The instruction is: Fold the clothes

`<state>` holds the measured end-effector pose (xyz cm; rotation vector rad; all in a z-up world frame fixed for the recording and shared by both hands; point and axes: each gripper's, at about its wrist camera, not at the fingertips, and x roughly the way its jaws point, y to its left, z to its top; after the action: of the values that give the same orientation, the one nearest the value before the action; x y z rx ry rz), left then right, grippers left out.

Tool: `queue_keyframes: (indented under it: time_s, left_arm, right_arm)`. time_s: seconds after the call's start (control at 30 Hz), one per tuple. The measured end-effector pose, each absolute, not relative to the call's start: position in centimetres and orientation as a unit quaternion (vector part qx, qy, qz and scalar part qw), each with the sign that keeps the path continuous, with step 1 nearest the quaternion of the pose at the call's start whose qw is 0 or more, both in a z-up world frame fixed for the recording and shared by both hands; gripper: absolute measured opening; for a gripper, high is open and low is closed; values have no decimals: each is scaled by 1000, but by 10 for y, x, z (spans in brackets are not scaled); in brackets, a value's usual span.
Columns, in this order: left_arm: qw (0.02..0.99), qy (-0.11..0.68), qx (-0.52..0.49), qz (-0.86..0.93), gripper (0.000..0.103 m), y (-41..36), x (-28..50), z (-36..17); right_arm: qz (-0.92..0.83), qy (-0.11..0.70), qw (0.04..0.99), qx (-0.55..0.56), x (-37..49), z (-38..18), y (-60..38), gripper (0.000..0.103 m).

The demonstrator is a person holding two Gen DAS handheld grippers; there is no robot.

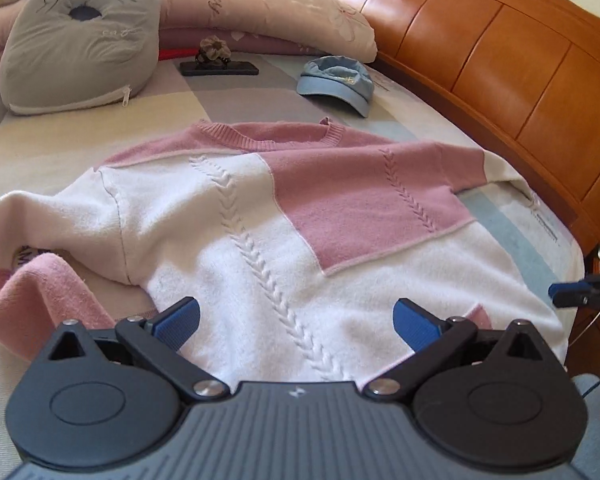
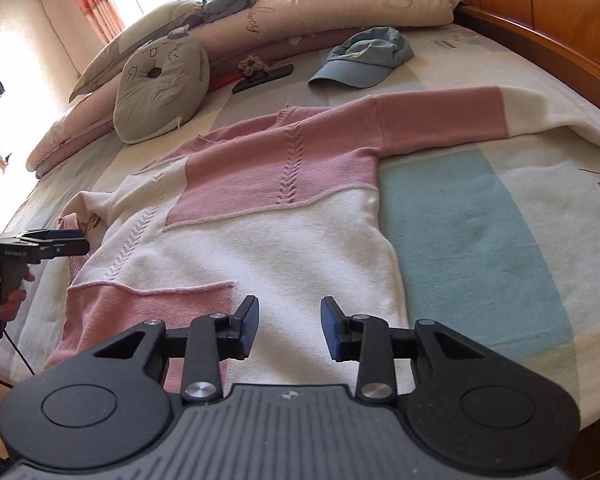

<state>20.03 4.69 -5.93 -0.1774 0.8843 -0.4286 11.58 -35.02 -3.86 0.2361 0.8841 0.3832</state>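
The sweater [image 1: 260,232] lies face up and spread on the bed [image 2: 472,232], nothing folded yet, so this looks like the start: laid out, first fold still to come.

Off to the left of the left gripper [image 1: 296,322], the near sleeve [image 1: 40,288] lies bunched and doubled over itself, pink cuff toward the camera. This gripper's jaws stand wide and empty, the white hem area showing between and just beyond them.

The right gripper [image 2: 289,328] hangs over the hem with its jaws partly parted, narrower than the left pair; nothing is between the pads. To the right of these jaws and farther off, the other sleeve [image 2: 460,116] stretches out straight; its cuff end runs toward the frame edge and I cannot tell how it lies.

The next move likely calls for taking a sleeve or side edge and carrying it across the body, with the bunched sleeve straightened first.
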Motion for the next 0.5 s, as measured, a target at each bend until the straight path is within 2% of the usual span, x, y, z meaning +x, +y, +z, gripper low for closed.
queue_keyframes:
  time_s: [0.13, 0.23, 0.4, 0.5]
  left_arm:
    - [851, 453, -171, -201, 102, 66, 229, -88]
    - [860, 449, -171, -173, 101, 75, 242, -102]
    - [871, 453, -134, -137, 101, 74, 249, -88]
    - [867, 449, -148, -158, 101, 78, 237, -82]
  right_arm:
    - [201, 440, 865, 133, 128, -57, -328, 43]
    - [196, 450, 861, 136, 131, -65, -326, 46]
    - [172, 461, 858, 148, 129, -74, -341, 46]
    - [169, 460, 856, 163, 124, -77, -349, 49]
